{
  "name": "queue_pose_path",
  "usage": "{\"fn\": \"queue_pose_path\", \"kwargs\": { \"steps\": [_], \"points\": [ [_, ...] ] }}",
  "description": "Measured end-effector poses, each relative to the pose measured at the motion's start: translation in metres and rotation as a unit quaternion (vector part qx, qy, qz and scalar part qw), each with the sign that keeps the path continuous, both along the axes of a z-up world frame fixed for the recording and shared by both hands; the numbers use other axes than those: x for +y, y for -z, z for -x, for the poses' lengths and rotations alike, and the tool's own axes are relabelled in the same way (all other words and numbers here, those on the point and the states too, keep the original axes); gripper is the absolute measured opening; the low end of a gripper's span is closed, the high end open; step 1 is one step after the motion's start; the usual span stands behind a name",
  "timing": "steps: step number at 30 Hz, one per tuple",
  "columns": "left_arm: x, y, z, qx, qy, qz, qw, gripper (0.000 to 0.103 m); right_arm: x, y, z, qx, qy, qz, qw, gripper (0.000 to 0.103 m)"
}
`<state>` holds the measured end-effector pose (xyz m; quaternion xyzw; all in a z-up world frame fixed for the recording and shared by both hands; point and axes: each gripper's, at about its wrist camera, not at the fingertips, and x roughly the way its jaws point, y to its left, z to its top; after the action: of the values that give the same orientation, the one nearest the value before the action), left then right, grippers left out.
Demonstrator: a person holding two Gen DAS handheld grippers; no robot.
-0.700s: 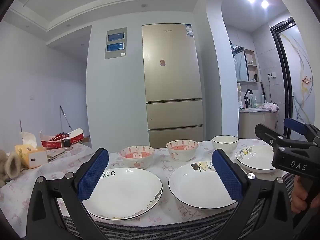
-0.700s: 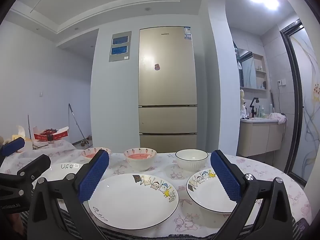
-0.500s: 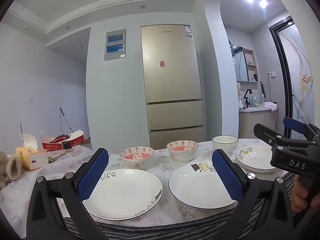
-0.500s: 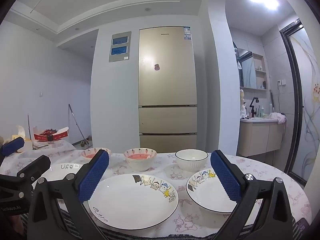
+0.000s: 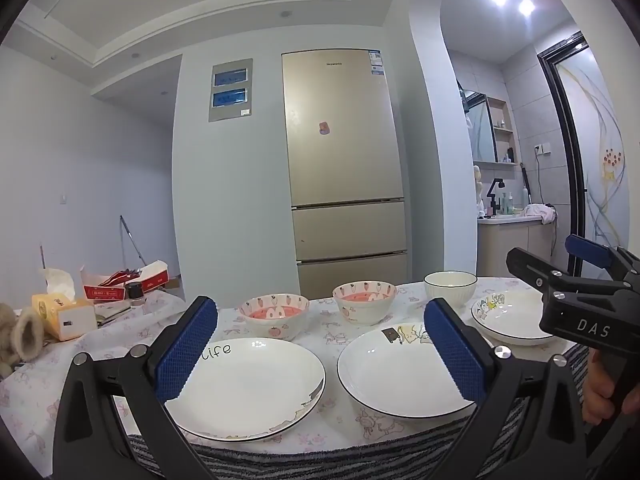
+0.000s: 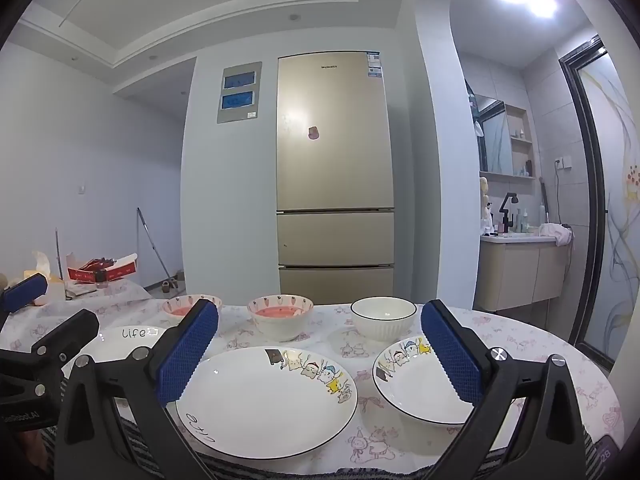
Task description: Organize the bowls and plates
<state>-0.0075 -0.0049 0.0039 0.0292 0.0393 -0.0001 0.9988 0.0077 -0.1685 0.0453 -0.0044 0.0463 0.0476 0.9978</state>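
- The left gripper (image 5: 320, 354) is held level at the near edge of the table, its blue-padded jaws spread wide with nothing between them.
- Past those jaws lies a large white plate lettered "Life" (image 5: 250, 386), flat on the cloth.
- Just to its right sits a second large plate with cartoon figures (image 5: 400, 372) on the far rim; the two plates lie close but apart.
- The right gripper (image 6: 318, 354) is also level and wide open, gripping nothing, with that cartoon plate directly beyond its jaws.
- To the right of that plate is a smaller deep plate with cartoon figures (image 6: 420, 386), partly hidden behind the right finger.
- Behind the plates stands a row of three bowls: two strawberry-patterned bowls with pink insides (image 5: 274, 316) (image 5: 364, 302), then a ribbed white bowl with a dark rim (image 6: 384, 318); all stand upright and separate.
- Everything rests on a table under a pale printed tablecloth (image 6: 532, 344).
- At the far left sit a yellow tissue box (image 5: 62, 314), a red and white carton (image 5: 120, 284) and a small dark-capped jar (image 5: 134, 292), possibly a spice jar.
- A person's hand (image 5: 604, 396) holds the right gripper's handle.
- A gold three-door refrigerator (image 5: 344, 172) stands against the back wall.
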Motion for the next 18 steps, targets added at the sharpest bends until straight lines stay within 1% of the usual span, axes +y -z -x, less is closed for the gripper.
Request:
{"fn": "queue_pose_path", "kwargs": {
  "steps": [4, 18],
  "points": [
    [0.0027, 0.0023, -0.0024, 0.004, 0.000, 0.001, 1.0000, 0.103, 0.0030, 0.0046, -0.0004, 0.000, 0.000, 0.000, 1.000, 0.103],
    [0.0025, 0.0036, -0.0030, 0.004, 0.000, 0.000, 1.0000, 0.103, 0.0025, 0.0021, 0.0014, 0.002, 0.000, 0.002, 1.000, 0.103]
  ]
}}
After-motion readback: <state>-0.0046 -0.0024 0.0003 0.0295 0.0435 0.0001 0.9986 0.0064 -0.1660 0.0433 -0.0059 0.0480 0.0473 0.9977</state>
